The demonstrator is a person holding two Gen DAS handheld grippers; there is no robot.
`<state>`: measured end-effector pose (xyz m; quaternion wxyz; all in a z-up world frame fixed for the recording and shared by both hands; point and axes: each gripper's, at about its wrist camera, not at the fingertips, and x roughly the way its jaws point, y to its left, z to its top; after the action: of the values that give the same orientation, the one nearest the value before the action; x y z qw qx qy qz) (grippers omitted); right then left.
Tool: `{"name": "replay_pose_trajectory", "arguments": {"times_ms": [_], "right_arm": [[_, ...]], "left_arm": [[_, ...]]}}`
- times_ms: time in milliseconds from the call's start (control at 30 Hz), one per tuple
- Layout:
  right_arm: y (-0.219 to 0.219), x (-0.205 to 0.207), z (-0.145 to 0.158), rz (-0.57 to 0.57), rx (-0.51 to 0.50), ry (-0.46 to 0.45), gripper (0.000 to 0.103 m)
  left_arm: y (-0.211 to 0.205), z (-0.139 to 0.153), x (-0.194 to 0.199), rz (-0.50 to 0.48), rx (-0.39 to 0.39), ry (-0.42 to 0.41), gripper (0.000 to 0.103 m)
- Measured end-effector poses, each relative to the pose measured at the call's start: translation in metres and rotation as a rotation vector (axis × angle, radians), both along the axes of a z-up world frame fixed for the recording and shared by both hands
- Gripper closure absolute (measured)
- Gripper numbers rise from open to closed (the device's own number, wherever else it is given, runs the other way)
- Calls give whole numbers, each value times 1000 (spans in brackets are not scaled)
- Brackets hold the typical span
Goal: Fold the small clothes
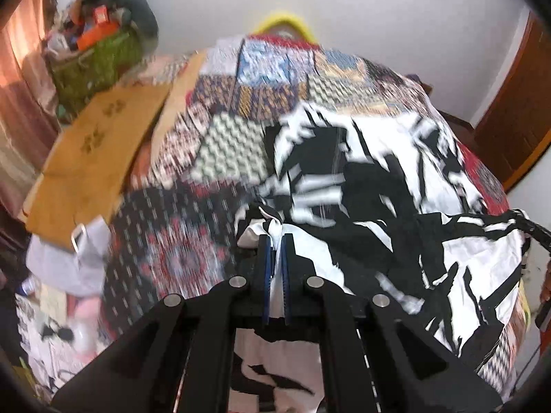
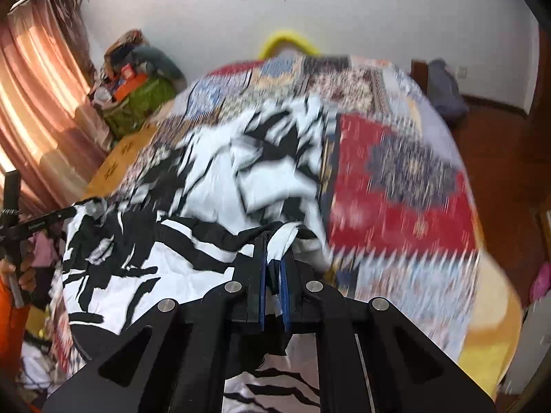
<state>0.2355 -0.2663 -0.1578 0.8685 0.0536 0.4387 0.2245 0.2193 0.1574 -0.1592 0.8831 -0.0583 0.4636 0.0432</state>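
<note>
Two claws, one garment: my left claw [image 1: 276, 241] is pinched shut on a bunched white corner of the black-and-white garment [image 1: 372, 186], and my right claw [image 2: 274, 241] is clamped on another corner of it, with cloth showing between the blue pads [image 2: 284, 282] in both wrist views. The garment hangs stretched between the two grips along its near edge, while its far part trails onto the patchwork bedspread [image 1: 220, 130] on the bed. Both views are smeared, so I cannot tell whether that far part lies flat or rumpled.

I judge this to be the spreading or first-fold step: the piece is gripped by two corners and carried over the bedspread, not yet laid out. The next move calls for keeping both grips firm and the held edge taut and level, then carrying it across the bedspread toward the garment's far edge so the corners meet squarely before I let go.
</note>
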Motion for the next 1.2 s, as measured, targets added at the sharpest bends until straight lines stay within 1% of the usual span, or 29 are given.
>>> {"name": "replay_pose_trajectory", "arguments": {"times_ms": [67, 167, 233, 333, 433, 467, 500, 533, 567, 600, 667, 733, 833, 900, 933, 967, 1067, 1100, 1133, 1167, 1200], "right_arm": [[0, 15, 0, -25, -19, -15, 97], [2, 37, -13, -53, -52, 17, 96], [5, 46, -27, -58, -87, 52, 96], [3, 48, -44, -51, -115, 104, 96], [-2, 43, -44, -53, -114, 127, 93], [-6, 40, -40, -59, -103, 127, 89], [-8, 36, -36, -63, -96, 123, 85], [-11, 33, -31, -66, -90, 117, 77], [-14, 27, -26, -66, -85, 107, 68], [-16, 22, -22, -66, -80, 94, 61], [-21, 9, -14, -66, -84, 66, 56], [-26, -3, -11, -60, -106, 65, 54], [-30, -18, -13, -53, -119, 79, 54], [-34, -26, -20, -56, -125, 98, 54], [-35, -30, -25, -59, -128, 112, 54], [-36, -35, -31, -61, -129, 128, 54], [-40, -42, -49, -75, -124, 168, 54], [-41, -44, -55, -77, -128, 205, 54], [-40, -45, -61, -78, -117, 224, 54], [-39, -46, -68, -76, -106, 245, 54], [-38, -46, -74, -71, -109, 261, 54]], "left_arm": [[5, -4, 16, 20, 5, 9, 98], [14, -27, 42, 46, 21, 67, 97], [16, -41, 47, 53, 40, 102, 96], [18, -60, 49, 49, 56, 149, 89], [23, -59, 42, 49, 22, 162, 80], [26, -55, 38, 50, 13, 155, 73], [30, -48, 31, 53, 8, 134, 64], [30, -43, 27, 55, 10, 121, 59], [33, -36, 17, 60, 17, 94, 50], [34, -32, 13, 61, 19, 83, 46], [39, -27, -4, 64, 18, 72, 45], [42, -30, -15, 65, 16, 87, 45], [44, -42, -29, 62, 17, 124, 45], [47, -55, -39, 71, 5, 159, 45], [49, -62, -43, 77, -7, 174, 45], [51, -72, -48, 89, -32, 199, 45], [54, -93, -57, 106, -95, 240, 45], [53, -102, -60, 102, -133, 268, 45], [52, -106, -61, 95, -155, 280, 45], [50, -110, -63, 97, -171, 271, 45], [48, -111, -65, 96, -170, 259, 46]]}}
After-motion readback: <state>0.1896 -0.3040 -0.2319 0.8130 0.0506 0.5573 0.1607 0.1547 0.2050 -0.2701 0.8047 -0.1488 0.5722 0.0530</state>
